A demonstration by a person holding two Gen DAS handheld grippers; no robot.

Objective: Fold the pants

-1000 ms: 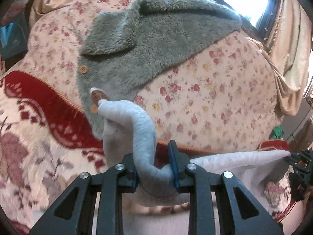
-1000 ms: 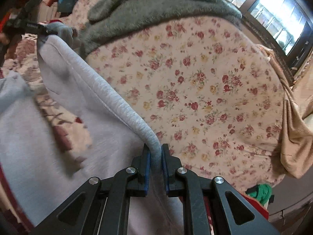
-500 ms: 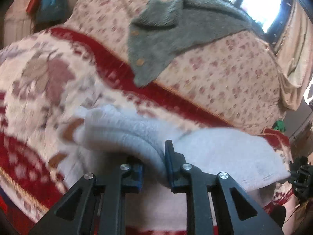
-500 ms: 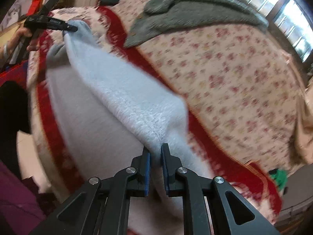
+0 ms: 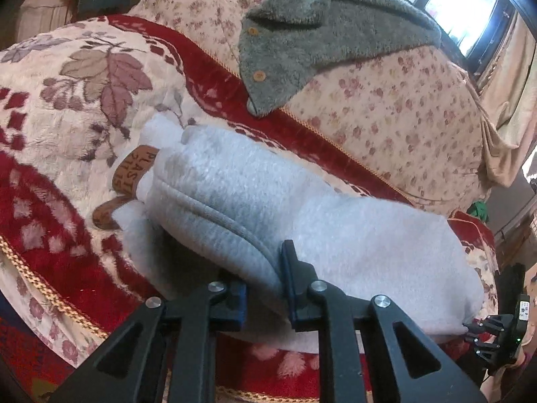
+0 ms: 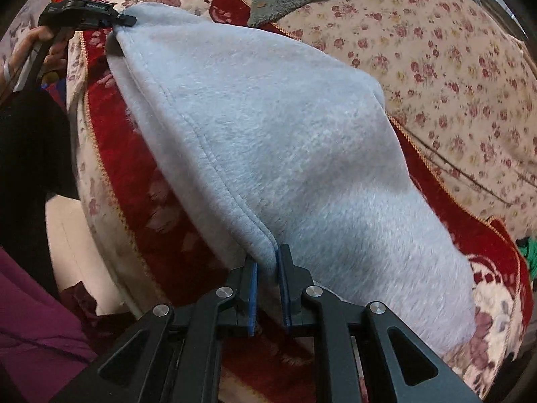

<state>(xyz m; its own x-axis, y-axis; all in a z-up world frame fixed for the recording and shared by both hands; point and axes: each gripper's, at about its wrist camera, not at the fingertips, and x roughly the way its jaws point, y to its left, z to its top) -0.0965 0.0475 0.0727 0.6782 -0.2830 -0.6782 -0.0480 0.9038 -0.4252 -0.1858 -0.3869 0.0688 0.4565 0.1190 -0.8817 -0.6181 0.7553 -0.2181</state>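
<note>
Jaws of both grippers clamped on grey pants (image 5: 352, 235), pinched hem edges hidden between pads.

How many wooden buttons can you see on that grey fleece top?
2 show on the grey fleece top: one button near the collar, another button lower along the same edge. More may be hidden in the fleece or folds.

Both views sit low and very close, each looking forward along its own black gripper fingers over the red-and-cream floral blanket (image 5: 67, 107) toward the rose-print sofa back (image 5: 386, 100). The left wrist view faces from the left end of the pale grey fleece pants (image 5: 335, 235), and the right wrist view from the opposite end (image 6: 285, 134). They share the pants, the blanket, the sofa back and the grey-green fluffy buttoned garment (image 5: 319, 27); each also catches the other gripper at its frame edge.
</note>
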